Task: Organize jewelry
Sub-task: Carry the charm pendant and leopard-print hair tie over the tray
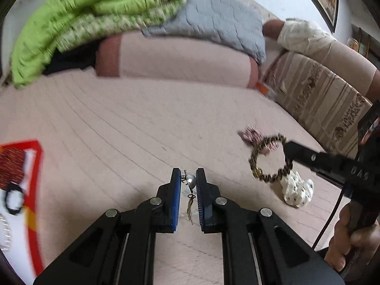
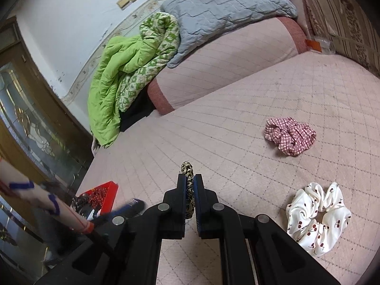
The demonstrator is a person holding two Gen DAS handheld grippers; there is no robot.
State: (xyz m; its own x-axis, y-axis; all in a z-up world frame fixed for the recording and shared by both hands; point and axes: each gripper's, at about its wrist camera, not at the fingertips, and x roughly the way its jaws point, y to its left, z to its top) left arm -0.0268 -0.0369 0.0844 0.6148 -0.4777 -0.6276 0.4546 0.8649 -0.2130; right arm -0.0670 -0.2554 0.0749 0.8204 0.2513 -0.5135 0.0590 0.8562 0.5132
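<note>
My left gripper (image 1: 188,177) is shut on a small silver earring (image 1: 190,181) with a dangling chain, held above the pink bed cover. My right gripper (image 2: 189,180) is shut on a leopard-print hair tie (image 2: 188,185); in the left wrist view that hair tie (image 1: 269,159) hangs as a ring from the right gripper's tip (image 1: 288,150). A red-rimmed organizer box (image 1: 30,190) with several small items lies at the left; it also shows in the right wrist view (image 2: 104,193). A red checked scrunchie (image 2: 289,139) and a white cherry-print scrunchie (image 2: 318,216) lie on the bed.
A green quilt (image 2: 121,76) and a grey pillow (image 2: 225,7) rest on a pink bolster (image 2: 225,66) at the bed's head. A striped cushion (image 1: 320,95) runs along the right. The bed's left edge drops toward a wooden door (image 2: 28,109).
</note>
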